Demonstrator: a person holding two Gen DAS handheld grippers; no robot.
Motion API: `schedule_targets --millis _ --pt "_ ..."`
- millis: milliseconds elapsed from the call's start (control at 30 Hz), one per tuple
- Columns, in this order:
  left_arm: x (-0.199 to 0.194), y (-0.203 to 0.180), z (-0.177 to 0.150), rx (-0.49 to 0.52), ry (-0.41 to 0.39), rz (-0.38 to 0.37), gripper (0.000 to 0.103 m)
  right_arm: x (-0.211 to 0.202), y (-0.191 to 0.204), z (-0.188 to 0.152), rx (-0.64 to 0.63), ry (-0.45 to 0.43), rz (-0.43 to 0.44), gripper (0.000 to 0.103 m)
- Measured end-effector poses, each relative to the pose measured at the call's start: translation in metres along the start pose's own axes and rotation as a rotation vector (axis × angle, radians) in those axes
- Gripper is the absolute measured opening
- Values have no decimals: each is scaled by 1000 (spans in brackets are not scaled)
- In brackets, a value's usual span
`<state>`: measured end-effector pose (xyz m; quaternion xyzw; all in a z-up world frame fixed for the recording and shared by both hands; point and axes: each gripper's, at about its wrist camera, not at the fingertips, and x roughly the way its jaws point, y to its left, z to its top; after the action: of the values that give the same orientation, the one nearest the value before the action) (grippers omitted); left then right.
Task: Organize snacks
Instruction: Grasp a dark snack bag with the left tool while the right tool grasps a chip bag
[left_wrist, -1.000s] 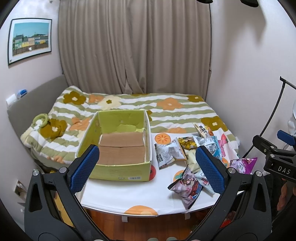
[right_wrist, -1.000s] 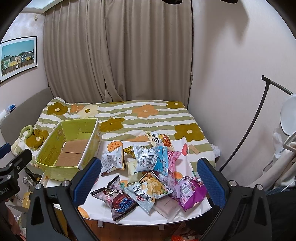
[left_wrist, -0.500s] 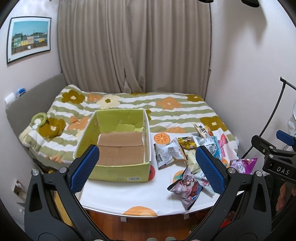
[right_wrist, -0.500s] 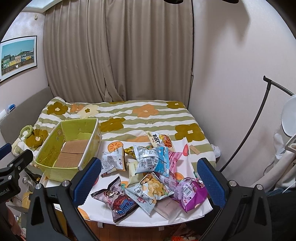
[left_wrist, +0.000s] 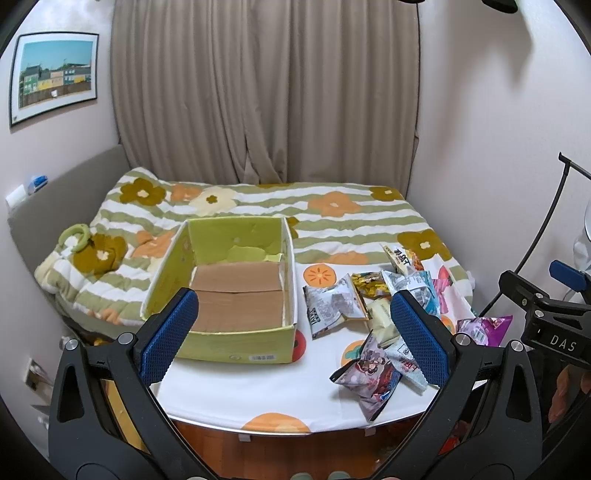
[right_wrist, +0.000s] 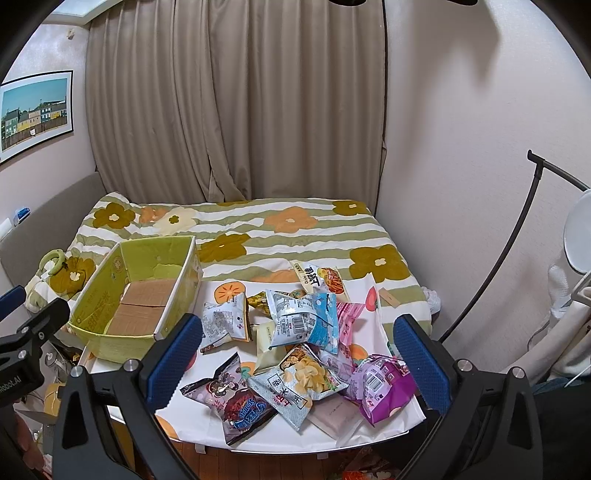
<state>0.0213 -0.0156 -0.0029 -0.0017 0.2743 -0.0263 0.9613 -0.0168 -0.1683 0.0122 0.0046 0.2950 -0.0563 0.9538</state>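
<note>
Grippers: both held level above the near edge of the table, pointing toward the bed, neither touching anything
Left gripper (left_wrist: 293, 330): blue-padded fingers spread wide with nothing between them, aimed at the gap between box and snack heap; its black frame fills the lower part of its own view
Right gripper (right_wrist: 308, 356): fingers likewise wide apart and empty, hovering over the near side of the snack heap; seen from the left view it sits at the far right, with a bit of the person's hand below it
Green box (left_wrist: 225, 291): open-topped cardboard, on the left part of the table, brown flaps on its floor, no snacks inside
Table (left_wrist: 236, 391): white cloth with orange fruit prints, pushed up against the bed
Snack heap (right_wrist: 295, 343): loose bags piled on the right half of the table, just beside the box, overlapping one another
Purple bag (right_wrist: 380, 384): at the near right of the heap, close to the right finger
Dark bag (right_wrist: 231, 400): nearest the table's front edge, lying flat
Silver-blue bag (right_wrist: 304, 317): in the middle of the heap, propped on others
Bed (left_wrist: 332, 218): striped flowered quilt behind the table, curtain beyond it
</note>
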Motion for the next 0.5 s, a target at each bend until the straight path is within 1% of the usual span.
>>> schedule_targets --millis 133,267,367,500 --pt "2 -2 1 1 3 -5 103 0 -1 1 0 -1 0 103" --pt "9 -2 5 3 35 -37 103 2 -2 1 13 8 -8 103" --pt "26 -3 1 11 99 -90 103 6 -6 -7 34 34 -24 103" --pt "56 -3 -16 2 201 -156 103 16 -13 -26 66 87 -42 103"
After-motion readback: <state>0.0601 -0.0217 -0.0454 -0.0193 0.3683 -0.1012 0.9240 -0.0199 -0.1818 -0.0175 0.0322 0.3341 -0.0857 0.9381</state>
